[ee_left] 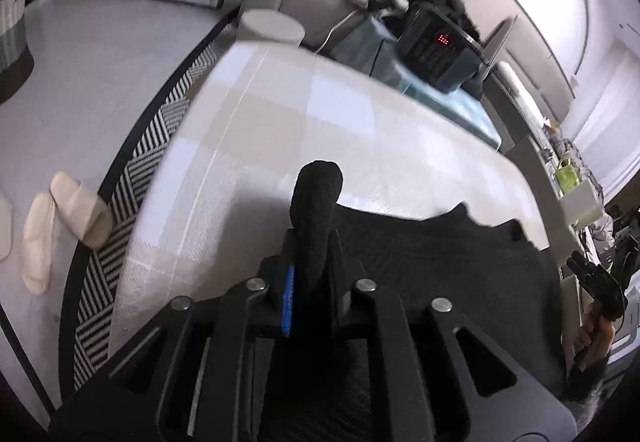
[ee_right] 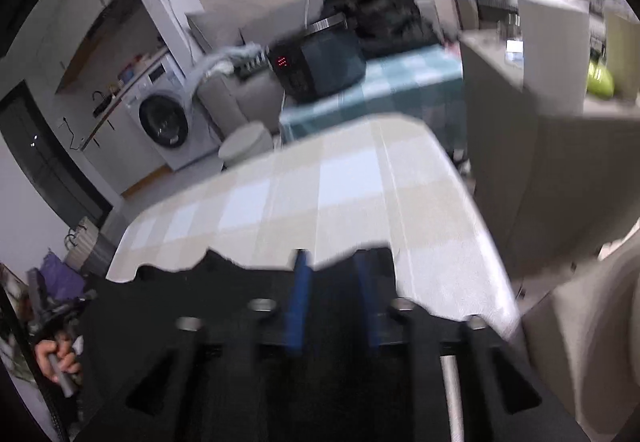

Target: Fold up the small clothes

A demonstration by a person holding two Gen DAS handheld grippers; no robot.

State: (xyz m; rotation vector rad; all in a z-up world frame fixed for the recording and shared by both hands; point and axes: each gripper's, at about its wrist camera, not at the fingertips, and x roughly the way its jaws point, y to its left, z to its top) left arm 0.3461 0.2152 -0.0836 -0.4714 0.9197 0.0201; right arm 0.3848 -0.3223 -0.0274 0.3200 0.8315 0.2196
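Observation:
A black knit garment [ee_left: 440, 254] lies on the near part of a table with a beige and white checked cloth [ee_left: 304, 121]. My left gripper [ee_left: 314, 238] is shut on a bunched edge of the garment, which sticks up between its fingers. In the right wrist view the garment [ee_right: 240, 282] covers the near table, and the cloth [ee_right: 320, 181] shows beyond it. My right gripper [ee_right: 334, 274] has its blue-padded fingers apart over the garment's far edge, with nothing between them. The view is blurred.
A black appliance with red lights [ee_left: 436, 45] stands on a teal-covered table [ee_right: 400, 81] beyond. A washing machine [ee_right: 164, 121] and a round stool [ee_right: 246, 141] stand at the left. White slippers [ee_left: 60, 217] lie on the floor by a striped rug [ee_left: 132, 209]. A grey cabinet [ee_right: 532, 145] is at the right.

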